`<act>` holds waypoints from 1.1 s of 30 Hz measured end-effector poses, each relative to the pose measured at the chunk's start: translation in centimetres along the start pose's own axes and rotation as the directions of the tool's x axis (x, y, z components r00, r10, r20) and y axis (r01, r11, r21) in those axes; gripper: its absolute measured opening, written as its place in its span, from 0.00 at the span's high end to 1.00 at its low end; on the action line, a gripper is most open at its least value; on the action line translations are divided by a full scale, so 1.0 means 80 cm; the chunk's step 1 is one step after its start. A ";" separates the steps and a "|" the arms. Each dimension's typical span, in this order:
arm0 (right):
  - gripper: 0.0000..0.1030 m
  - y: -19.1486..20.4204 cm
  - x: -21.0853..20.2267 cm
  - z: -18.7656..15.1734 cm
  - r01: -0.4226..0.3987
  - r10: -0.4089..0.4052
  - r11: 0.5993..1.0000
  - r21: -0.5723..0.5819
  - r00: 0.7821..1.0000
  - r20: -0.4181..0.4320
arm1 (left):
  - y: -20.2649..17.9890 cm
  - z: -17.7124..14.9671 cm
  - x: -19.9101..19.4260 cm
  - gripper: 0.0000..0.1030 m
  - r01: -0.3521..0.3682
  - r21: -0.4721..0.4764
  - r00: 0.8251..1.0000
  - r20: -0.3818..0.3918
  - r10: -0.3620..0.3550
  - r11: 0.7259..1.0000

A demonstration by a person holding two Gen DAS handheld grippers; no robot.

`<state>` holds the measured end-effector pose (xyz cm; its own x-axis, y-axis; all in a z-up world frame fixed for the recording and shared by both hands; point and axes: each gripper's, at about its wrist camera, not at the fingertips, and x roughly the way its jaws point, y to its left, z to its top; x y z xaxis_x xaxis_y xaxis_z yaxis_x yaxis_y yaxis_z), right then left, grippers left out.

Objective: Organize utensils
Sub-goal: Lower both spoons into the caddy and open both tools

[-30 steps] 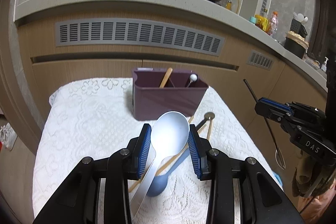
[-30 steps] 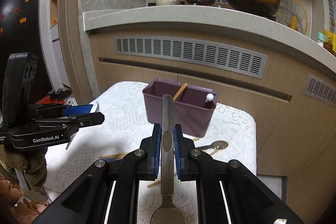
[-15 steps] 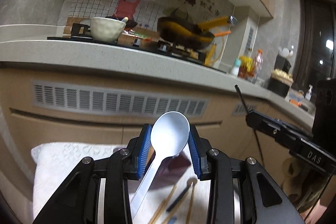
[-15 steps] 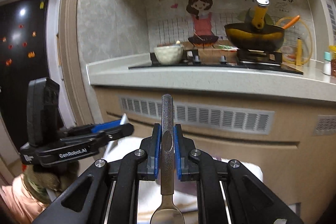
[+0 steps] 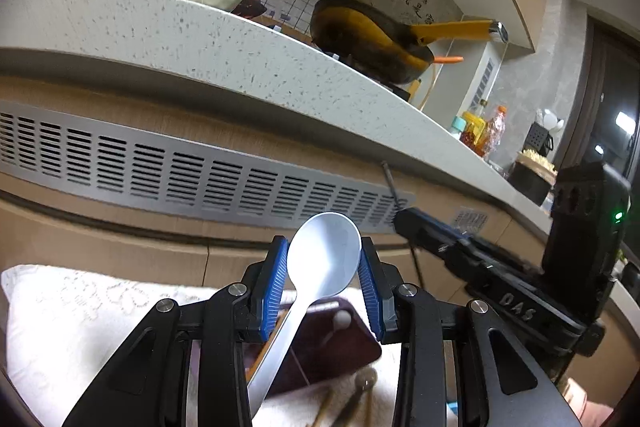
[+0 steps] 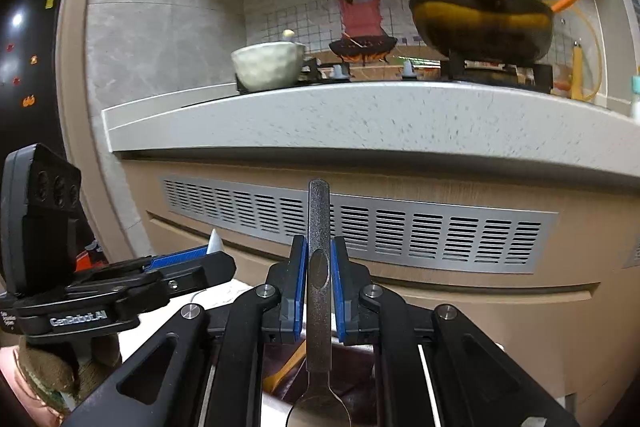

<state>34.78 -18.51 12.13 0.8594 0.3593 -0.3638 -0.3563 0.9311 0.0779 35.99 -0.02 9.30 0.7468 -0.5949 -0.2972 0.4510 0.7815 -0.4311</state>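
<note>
My left fingers [image 5: 323, 265] clamp a pale plastic spoon [image 5: 325, 255]; my right fingers [image 6: 319, 277] clamp a metal spoon's handle [image 6: 319, 223], both poised above the purple plastic utensil holder [image 5: 336, 351] for dropping in.

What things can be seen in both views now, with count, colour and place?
white spoon: one, white, between the left tool's pads, bowl up
metal spoon: one, silver, in the right tool, bowl down
utensil box: one, purple, on the white cloth
chopsticks: brown, count unclear, beside the box
bowl: one, cream, on the stove
pan: one, yellow and black, on the stove
left tool: one, black, blue pads
right tool: one, black, blue pads
</note>
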 end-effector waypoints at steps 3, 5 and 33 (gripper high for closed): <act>0.89 -0.008 0.027 0.000 0.004 -0.004 1.000 0.017 1.000 0.001 | 0.004 0.006 0.014 0.65 0.019 -0.013 1.000 0.018 -0.019 1.000; 0.89 -0.011 0.039 -0.003 0.021 -0.021 1.000 0.020 1.000 0.019 | 0.009 0.007 0.026 0.65 0.034 -0.029 0.999 0.019 -0.034 0.999; 0.82 -0.013 0.099 -0.088 0.059 -0.062 0.998 -0.025 0.990 -0.127 | 0.059 -0.072 0.023 0.46 -0.143 -0.061 0.989 -0.053 0.140 0.988</act>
<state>39.38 -17.06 2.64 0.8265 0.2901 -0.4824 -0.3136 0.9490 0.0334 36.70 1.50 1.80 0.7755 -0.4890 -0.3993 0.3089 0.8455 -0.4356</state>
